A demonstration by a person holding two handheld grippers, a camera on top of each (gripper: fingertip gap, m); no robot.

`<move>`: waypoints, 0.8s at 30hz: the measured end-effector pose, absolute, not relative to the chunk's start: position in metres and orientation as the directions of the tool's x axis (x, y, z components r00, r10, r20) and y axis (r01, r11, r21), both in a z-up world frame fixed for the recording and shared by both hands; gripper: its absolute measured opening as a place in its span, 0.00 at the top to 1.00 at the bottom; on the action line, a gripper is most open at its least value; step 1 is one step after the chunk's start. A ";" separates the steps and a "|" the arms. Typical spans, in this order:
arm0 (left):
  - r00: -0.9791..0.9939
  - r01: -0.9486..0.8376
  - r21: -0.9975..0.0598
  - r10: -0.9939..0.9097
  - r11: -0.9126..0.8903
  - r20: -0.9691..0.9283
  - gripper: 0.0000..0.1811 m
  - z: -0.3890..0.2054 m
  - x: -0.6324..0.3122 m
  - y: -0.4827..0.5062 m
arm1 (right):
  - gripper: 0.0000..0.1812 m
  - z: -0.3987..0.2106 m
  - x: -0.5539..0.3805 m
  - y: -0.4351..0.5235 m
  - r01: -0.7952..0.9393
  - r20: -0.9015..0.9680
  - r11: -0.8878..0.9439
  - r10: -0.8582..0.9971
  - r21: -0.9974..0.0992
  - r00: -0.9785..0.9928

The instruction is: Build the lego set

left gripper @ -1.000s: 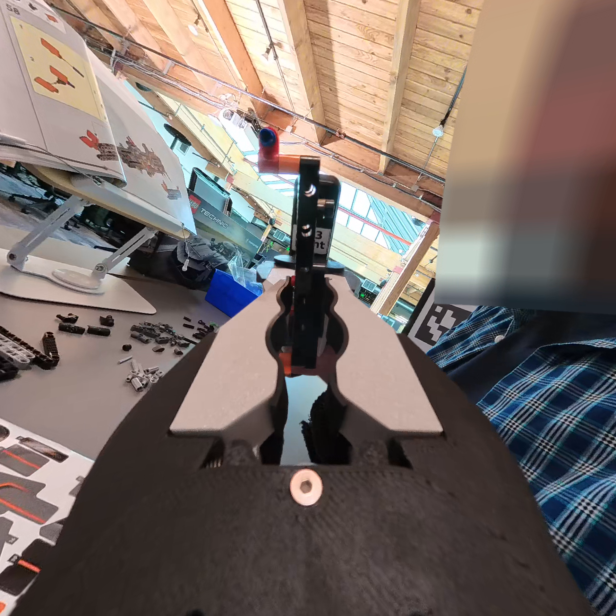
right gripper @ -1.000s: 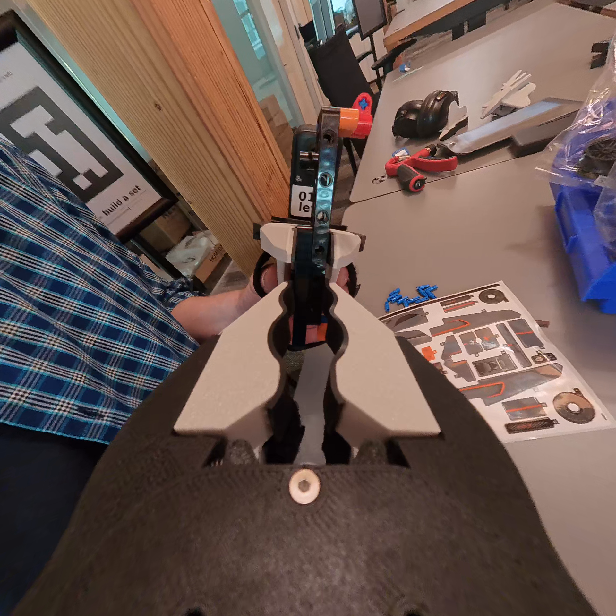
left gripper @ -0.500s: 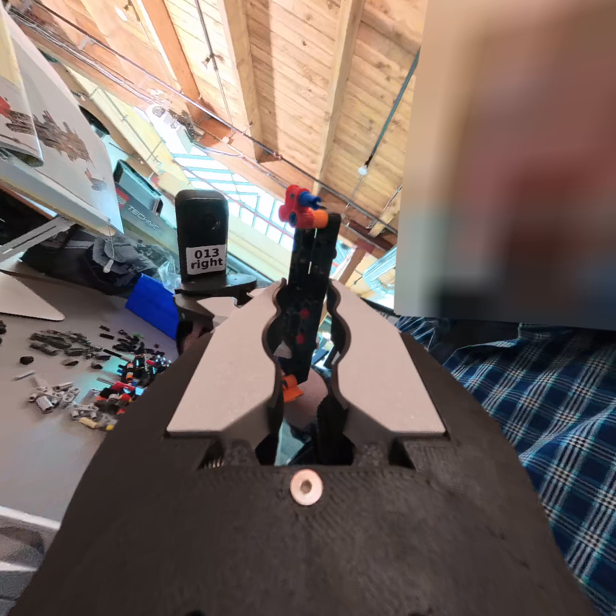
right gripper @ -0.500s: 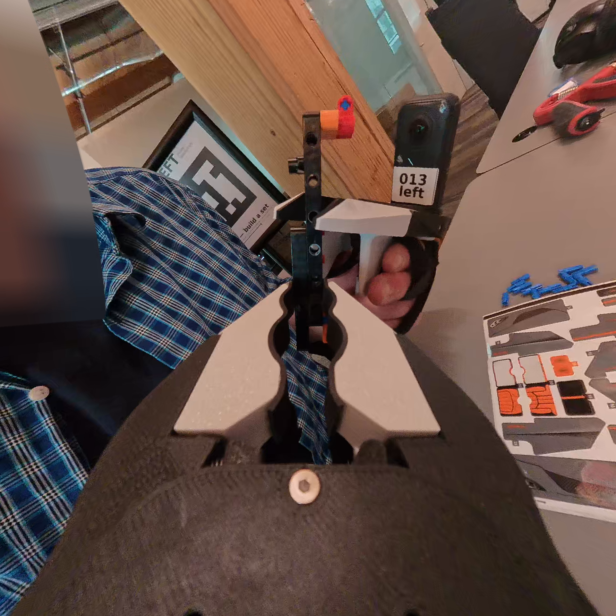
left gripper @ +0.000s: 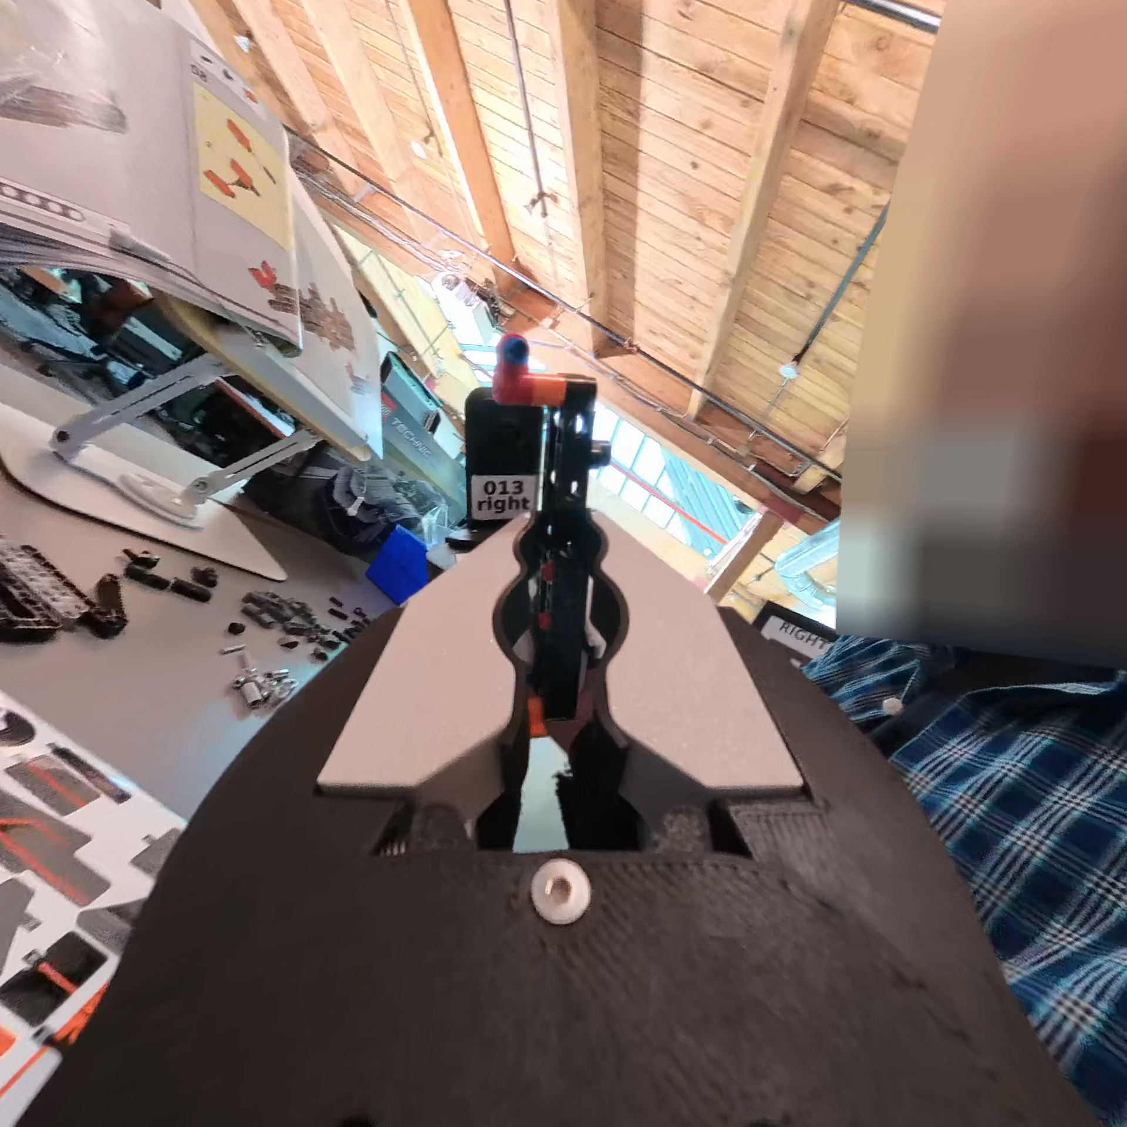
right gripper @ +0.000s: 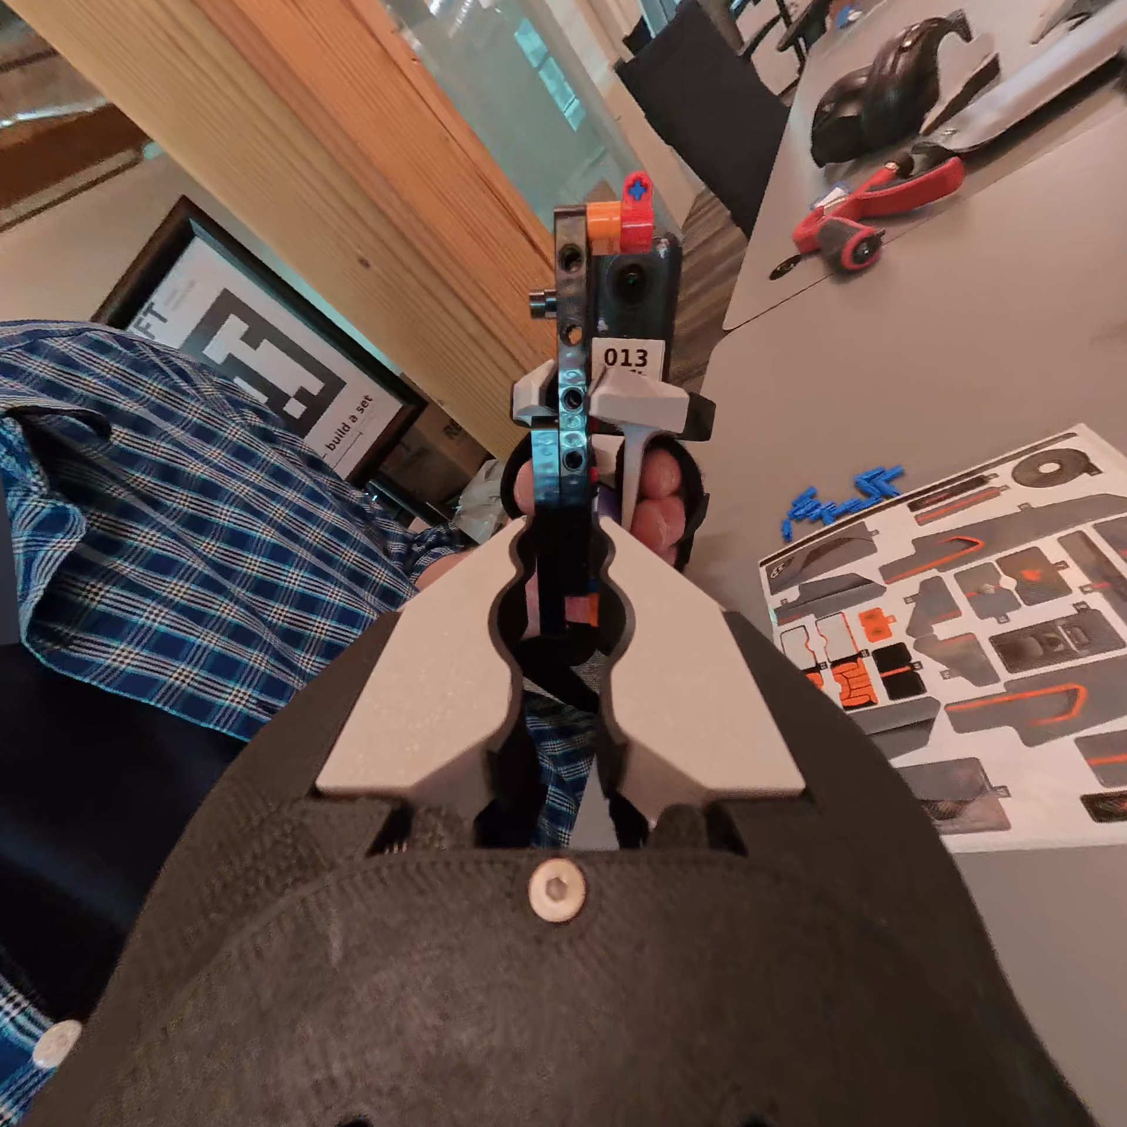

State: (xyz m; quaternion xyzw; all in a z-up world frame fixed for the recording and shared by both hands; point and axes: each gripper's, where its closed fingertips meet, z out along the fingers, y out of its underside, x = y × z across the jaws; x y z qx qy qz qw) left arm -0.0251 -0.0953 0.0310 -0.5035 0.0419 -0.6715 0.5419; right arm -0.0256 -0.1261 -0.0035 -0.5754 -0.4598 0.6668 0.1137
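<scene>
A black Lego Technic beam assembly (left gripper: 564,488) is held up in the air. It has an orange bush and a red connector (left gripper: 512,381) with a blue pin at its top end. My left gripper (left gripper: 561,536) is shut on the beam's lower part. My right gripper (right gripper: 564,536) is shut on the same beam (right gripper: 570,378) from the opposite side. In the right wrist view the left gripper (right gripper: 573,402) clamps the beam midway, and a hand (right gripper: 655,500) holds it. The right gripper's black camera body (left gripper: 503,451) shows just behind the beam.
An open instruction booklet (left gripper: 183,183) stands on a stand at the left. Loose dark pieces (left gripper: 286,616) and a blue bin (left gripper: 396,564) lie on the grey table. A sticker sheet (right gripper: 976,640), blue pins (right gripper: 841,500) and a red tool (right gripper: 878,207) lie at the right. A person in a plaid shirt (right gripper: 213,518) sits close. Tip to tip, the grippers are about 4 cm apart.
Both grippers turned together with the beam still clamped. The red connector now points left in the left wrist view, and the right gripper's camera sits closer behind the beam.
</scene>
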 end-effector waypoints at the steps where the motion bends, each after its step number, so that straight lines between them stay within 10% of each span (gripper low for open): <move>1: 0.113 0.684 -0.607 -0.765 -0.403 0.635 0.95 0.029 -0.025 -0.094 | 0.92 -0.004 -0.027 -0.124 0.368 -0.659 -0.554 0.692 -0.746 -0.294; 12: 0.339 0.642 -0.677 -0.658 -0.360 0.672 0.95 0.006 -0.031 -0.075 | 0.82 -0.015 -0.022 -0.090 0.327 -0.523 -0.480 0.850 -0.814 -0.055; 24: 0.536 0.535 -0.770 -0.565 -0.348 0.628 0.93 -0.009 -0.023 -0.067 | 0.93 -0.030 -0.025 -0.090 0.433 -0.340 -0.329 0.939 -0.839 0.055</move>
